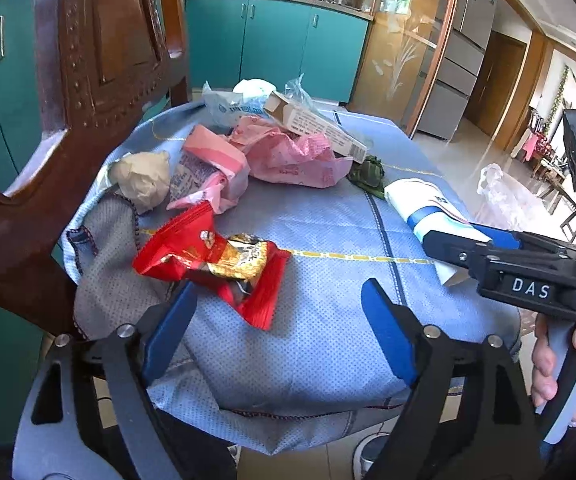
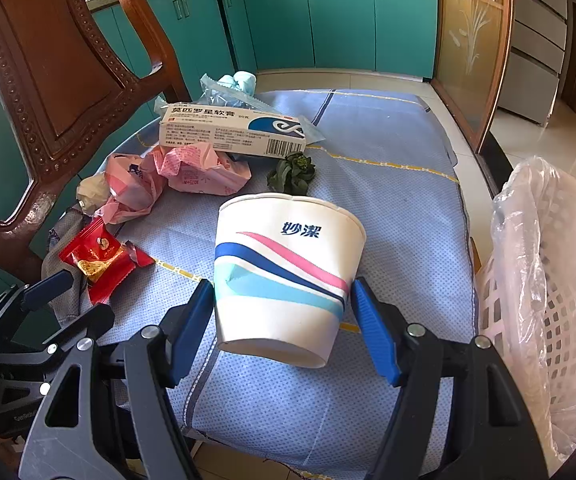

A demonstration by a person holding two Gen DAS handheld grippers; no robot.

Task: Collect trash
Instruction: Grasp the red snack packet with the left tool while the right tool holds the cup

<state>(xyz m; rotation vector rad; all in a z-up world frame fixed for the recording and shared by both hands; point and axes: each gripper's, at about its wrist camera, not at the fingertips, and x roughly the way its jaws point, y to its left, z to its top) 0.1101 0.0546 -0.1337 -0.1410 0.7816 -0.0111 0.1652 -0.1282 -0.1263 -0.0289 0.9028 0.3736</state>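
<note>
Paper cup [image 2: 288,276] sits clasped in the right gripper [image 2: 282,312]; left gripper [image 1: 278,308] gapes empty beside red wrapper [image 1: 212,260].
Carved chair back [image 1: 68,100] blocks upper left; lined basket [image 2: 547,280] is cut off at right.

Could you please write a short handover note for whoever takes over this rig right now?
Right tool: pads against a paper cup, apparently gripping it.
Left tool: open, empty, just short of the red snack wrapper.
On the blue cloth: pink wrappers, ointment box, crumpled paper, wilted greens.
Lined basket at right; contents not visible.
Left: bin cup, then the rest.
</note>
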